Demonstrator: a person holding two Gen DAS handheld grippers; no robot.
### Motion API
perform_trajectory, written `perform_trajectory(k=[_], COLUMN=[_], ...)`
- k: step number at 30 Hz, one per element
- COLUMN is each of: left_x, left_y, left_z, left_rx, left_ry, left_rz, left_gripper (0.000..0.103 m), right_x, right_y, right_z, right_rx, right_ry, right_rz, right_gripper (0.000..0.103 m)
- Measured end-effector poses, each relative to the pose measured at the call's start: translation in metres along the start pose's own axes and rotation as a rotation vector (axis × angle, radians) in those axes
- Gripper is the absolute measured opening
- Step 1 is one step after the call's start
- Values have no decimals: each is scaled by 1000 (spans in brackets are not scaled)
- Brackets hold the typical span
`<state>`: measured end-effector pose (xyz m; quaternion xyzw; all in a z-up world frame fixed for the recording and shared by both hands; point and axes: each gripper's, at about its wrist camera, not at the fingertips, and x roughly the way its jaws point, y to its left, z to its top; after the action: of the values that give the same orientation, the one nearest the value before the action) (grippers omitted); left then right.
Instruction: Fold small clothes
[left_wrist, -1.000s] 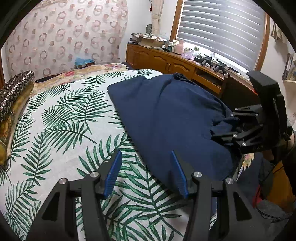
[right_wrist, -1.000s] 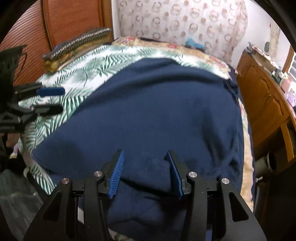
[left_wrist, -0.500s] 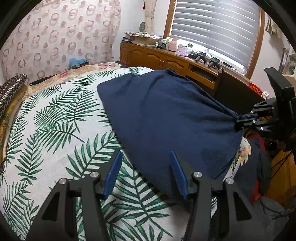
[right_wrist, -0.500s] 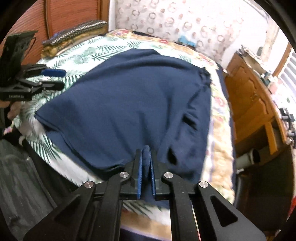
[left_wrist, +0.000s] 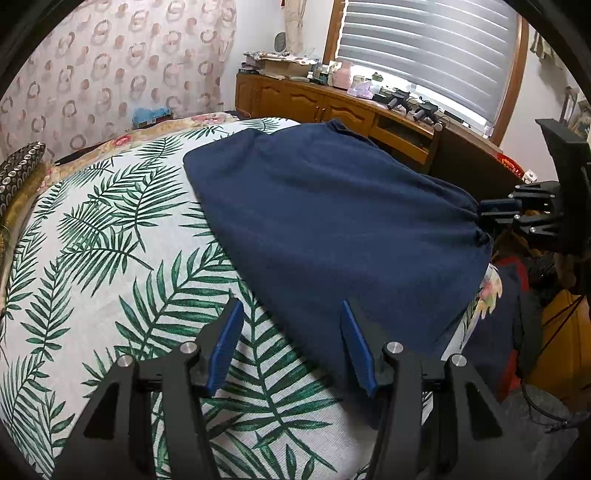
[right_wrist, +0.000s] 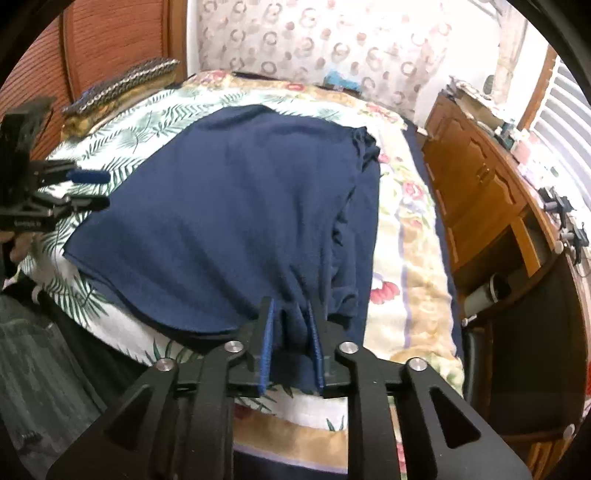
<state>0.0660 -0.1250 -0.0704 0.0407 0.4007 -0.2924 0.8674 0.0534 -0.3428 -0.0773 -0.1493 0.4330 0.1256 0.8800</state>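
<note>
1. Garment (left_wrist: 332, 229) lies spread on the bed (left_wrist: 110, 258), filling the centre and right of the left wrist frame; bare bedding sits to its left.
2. Left gripper (left_wrist: 291, 343) is at bottom centre, over the garment's near edge, with its fingers on either side of that edge.
3. Right gripper (left_wrist: 491, 212) is at the right edge, at the garment's bunched corner.
4. Pillow (left_wrist: 18, 173) lies at the far left.
5. Cabinet (left_wrist: 332, 107) stands behind the bed at upper centre, under the window (left_wrist: 424, 48).
</note>
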Motion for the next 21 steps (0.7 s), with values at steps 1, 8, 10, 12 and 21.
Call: perform_trajectory(k=[1,8,10,12,21], left_x=[0,3,4,2,-13], left_y=[0,1,1,1,-1], left_z=[0,-2,-2,-4,-12], left_rx=[-1,-4,-4,-4,-18], left_ry=[1,14,20,26,48], left_rz=[0,2,5,5,-63], left_gripper=[53,53,53,53,53], right_x=[-1,8,13,17,22], right_y=[0,-2,-1,2,11], right_z=[0,3,3,3,13], right_rx=[4,37,42,49,63], right_ry=[-4,-33,-32,-45,-116], right_rz=[0,-17,-16,-13,-1], right_gripper=[21,42,42,42,42])
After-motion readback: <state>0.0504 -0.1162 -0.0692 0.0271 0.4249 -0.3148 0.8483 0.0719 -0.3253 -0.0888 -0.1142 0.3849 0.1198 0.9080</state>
